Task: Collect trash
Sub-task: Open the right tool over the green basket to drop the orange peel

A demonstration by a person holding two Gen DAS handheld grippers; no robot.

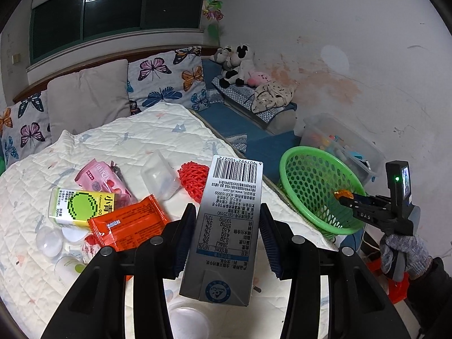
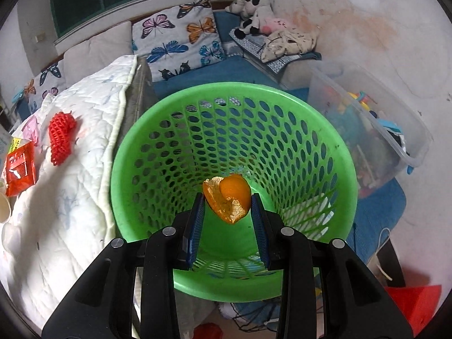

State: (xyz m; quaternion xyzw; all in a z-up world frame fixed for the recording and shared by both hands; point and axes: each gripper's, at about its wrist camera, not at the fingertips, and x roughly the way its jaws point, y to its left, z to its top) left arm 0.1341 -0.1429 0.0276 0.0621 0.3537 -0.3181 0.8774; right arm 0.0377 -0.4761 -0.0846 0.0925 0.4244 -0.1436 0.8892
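My left gripper is shut on a grey milk carton and holds it above the white quilt. My right gripper is shut on an orange peel over the mouth of the green perforated basket. In the left wrist view the right gripper sits at the basket rim with the peel. Trash on the quilt: a red foam net, an orange wrapper, a green drink carton, a pink packet, a clear plastic cup.
The basket stands beside the bed's right edge. A clear storage bin with toys is behind it by the wall. Butterfly pillows and plush toys lie at the back. White cups lie at the quilt's near left.
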